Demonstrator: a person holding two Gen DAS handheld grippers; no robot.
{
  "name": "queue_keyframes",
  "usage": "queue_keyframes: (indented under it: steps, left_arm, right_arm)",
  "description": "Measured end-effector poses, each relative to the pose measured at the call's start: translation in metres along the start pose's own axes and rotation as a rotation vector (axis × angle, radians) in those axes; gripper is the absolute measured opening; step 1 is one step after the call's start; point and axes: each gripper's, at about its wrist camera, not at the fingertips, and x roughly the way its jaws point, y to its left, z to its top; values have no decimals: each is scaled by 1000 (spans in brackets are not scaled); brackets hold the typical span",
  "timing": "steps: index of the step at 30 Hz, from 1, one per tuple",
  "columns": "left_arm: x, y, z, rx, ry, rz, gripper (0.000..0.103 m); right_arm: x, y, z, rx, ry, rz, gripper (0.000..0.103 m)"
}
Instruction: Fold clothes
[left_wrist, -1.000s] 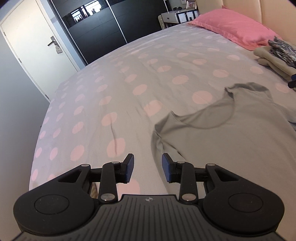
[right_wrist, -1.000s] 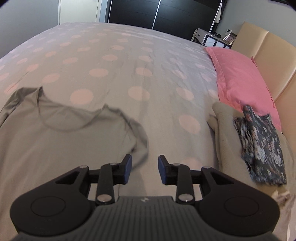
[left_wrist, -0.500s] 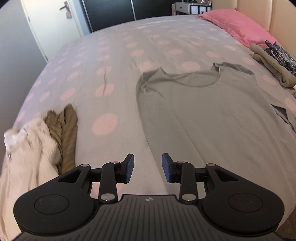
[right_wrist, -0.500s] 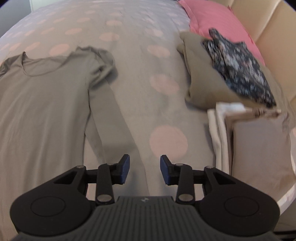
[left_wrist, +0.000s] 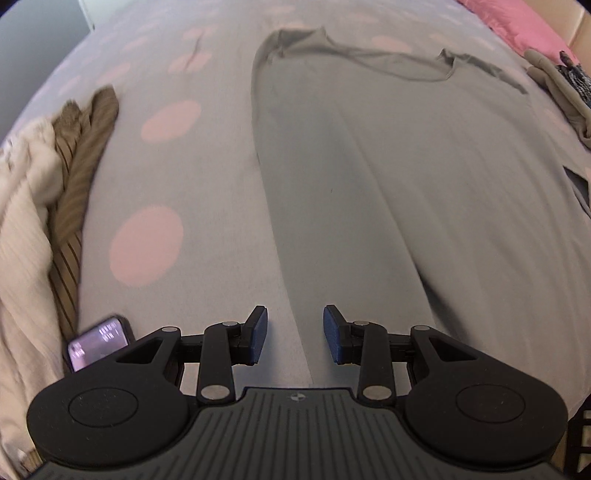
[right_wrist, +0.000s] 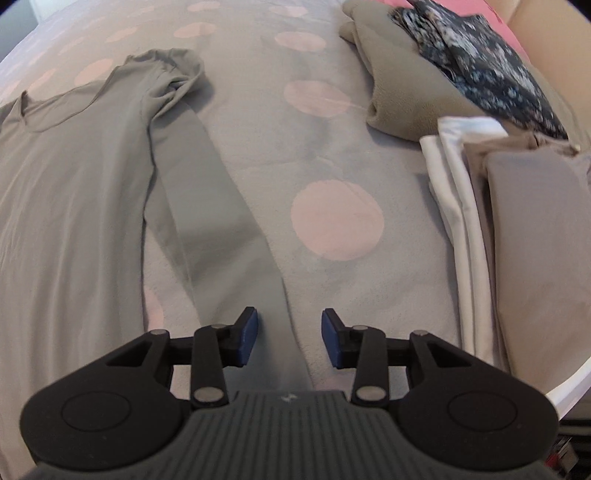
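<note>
Grey shirt still unfolded on the bed

The shirt (left_wrist: 424, 177) lay flat; folded clothes (right_wrist: 517, 206) sat right of it. The left gripper (left_wrist: 294, 338) and right gripper (right_wrist: 289, 338), jaws just widening, were both open and empty.

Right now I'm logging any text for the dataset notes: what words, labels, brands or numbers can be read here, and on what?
Phone screen, lit, beside the unfolded clothes: pale marks, too blurred to read.
Left gripper body: a small round emblem, no letters.
Right gripper body: a small pale mark, unreadable.
Grey shirt, folded stacks: no print visible.
</note>
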Motion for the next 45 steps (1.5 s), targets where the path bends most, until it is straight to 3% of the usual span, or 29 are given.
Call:
queue_keyframes:
  steps: [3, 5, 6, 7, 8, 10, 17, 21, 28, 35, 40, 45]
  left_arm:
    - [8, 1, -5, -16, 28, -19, 29]
    - [6, -1, -5, 3, 14, -26, 17]
    - [5, -2, -5, 3, 11, -30, 8]
    - [4, -2, -5, 3, 10, -31, 6]
    - [2, -3, -5, 5, 8, -29, 0]
    - [-3, -3, -5, 10, -1, -27, 0]
    - [-46, 17, 13, -73, -82, -47, 0]
    - [-73, 42, 38, -116, -160, -2, 0]
    - [-99, 104, 94, -176, -264, 145, 0]
    - [-85, 159, 121, -299, -293, 240, 0]
    - [-68, 181, 123, -322, -252, 310, 0]
    - [-50, 188, 119, -319, -200, 380, 0]
  right_arm:
    - [9, -3, -2, 28, 31, -1, 43]
    - [11, -5, -4, 56, 41, 17, 42]
    - [9, -4, -4, 51, 37, 31, 31]
    - [7, -2, -4, 43, 33, 46, 12]
    - [4, 0, -5, 37, 26, 53, 6]
    - [-2, 6, -5, 4, 2, 24, 3]
    - [-35, -8, 18, 84, -141, -64, 3]
    - [-58, -20, 46, 128, -230, -78, 3]
    - [-83, -41, 101, 191, -354, -143, 3]
    - [-87, -75, 140, 325, -452, -259, 3]
    - [-64, -104, 153, 410, -420, -296, 3]
    - [-39, -103, 153, 372, -357, -334, 11]
